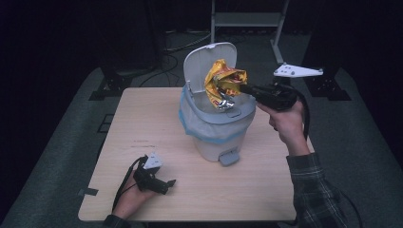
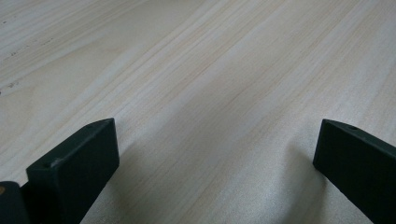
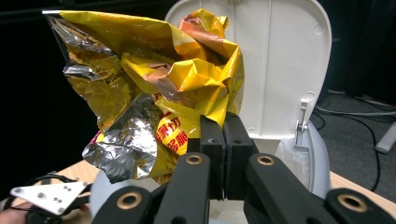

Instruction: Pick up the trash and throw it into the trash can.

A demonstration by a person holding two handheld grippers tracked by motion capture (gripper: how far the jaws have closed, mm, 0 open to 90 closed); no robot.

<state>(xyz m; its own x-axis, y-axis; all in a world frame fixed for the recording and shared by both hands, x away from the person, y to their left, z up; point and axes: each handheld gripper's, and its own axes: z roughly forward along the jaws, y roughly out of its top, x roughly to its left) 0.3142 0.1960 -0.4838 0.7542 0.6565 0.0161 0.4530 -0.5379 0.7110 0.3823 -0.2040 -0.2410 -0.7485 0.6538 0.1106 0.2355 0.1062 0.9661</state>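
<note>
A crumpled yellow and silver snack bag [image 1: 222, 84] hangs over the open mouth of a white pedal bin [image 1: 218, 135], in front of its raised lid [image 1: 204, 59]. My right gripper [image 1: 243, 88] is shut on the bag's edge, reaching in from the right. In the right gripper view the bag [image 3: 154, 98] bulges up and left from the closed jaws of the right gripper [image 3: 224, 140], with the lid [image 3: 285, 60] behind. My left gripper [image 1: 164, 183] rests open on the table near the front left. Its jaws stand wide with bare wood [image 2: 210, 93] between them.
The bin has a blue-edged liner [image 1: 190, 124] and a foot pedal [image 1: 229, 156] facing the front. The wooden table [image 1: 142, 123] stands on grey carpet. A metal stand [image 1: 247, 19] and cables lie on the dark floor behind.
</note>
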